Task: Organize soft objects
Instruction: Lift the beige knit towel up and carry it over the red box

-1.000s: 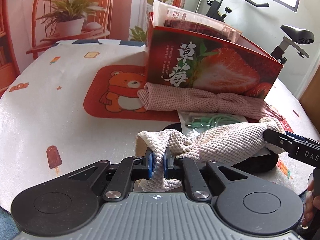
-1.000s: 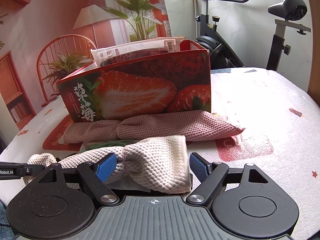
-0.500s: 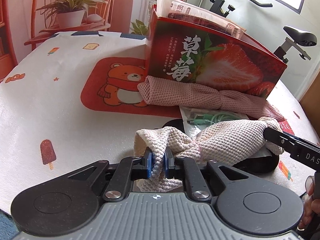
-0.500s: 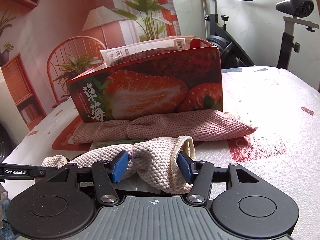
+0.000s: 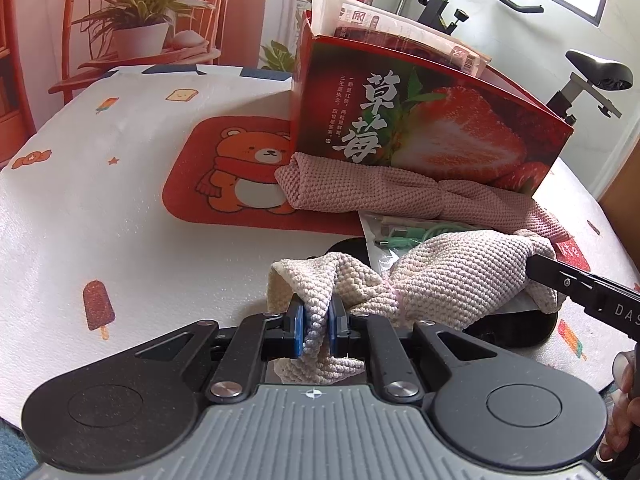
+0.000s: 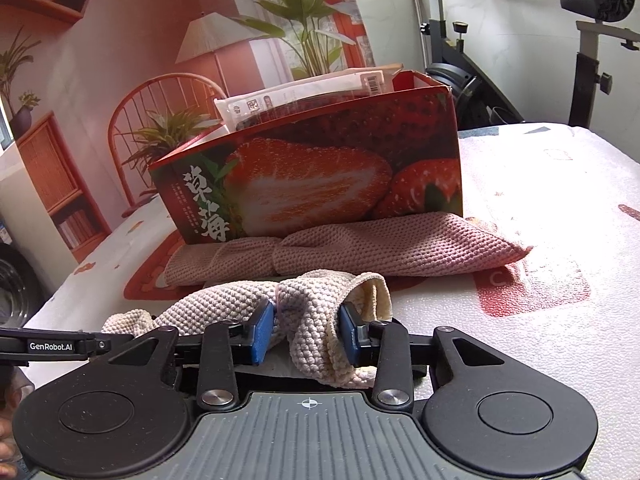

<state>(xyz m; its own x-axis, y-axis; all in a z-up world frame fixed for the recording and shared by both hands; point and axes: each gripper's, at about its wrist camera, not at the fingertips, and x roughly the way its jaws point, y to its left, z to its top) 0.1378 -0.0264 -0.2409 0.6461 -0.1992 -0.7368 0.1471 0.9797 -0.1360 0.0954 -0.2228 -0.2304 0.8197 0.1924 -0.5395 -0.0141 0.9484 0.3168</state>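
A cream knitted cloth (image 5: 452, 280) stretches low over the table between both grippers. My left gripper (image 5: 316, 330) is shut on its left end, and the cloth is bunched between the blue pads. My right gripper (image 6: 306, 332) has the other end (image 6: 316, 308) between its pads; its jaws are closing and press the folds on both sides. One right finger (image 5: 580, 288) shows in the left wrist view. A rolled pink knitted cloth (image 5: 360, 188) (image 6: 380, 248) lies along the front of the red strawberry box (image 5: 420, 128) (image 6: 312, 184).
Under the cream cloth lie a clear bag with a green cable (image 5: 408, 234) and a black round object (image 5: 512, 324). A red bear mat (image 5: 232, 176) lies left of the box. Paper packets stick out of the box. An exercise bike (image 6: 592, 40) stands beyond the table.
The right gripper's jaws have come together from wide apart onto the cloth's end, bunching it. The left gripper has kept its grip and place.
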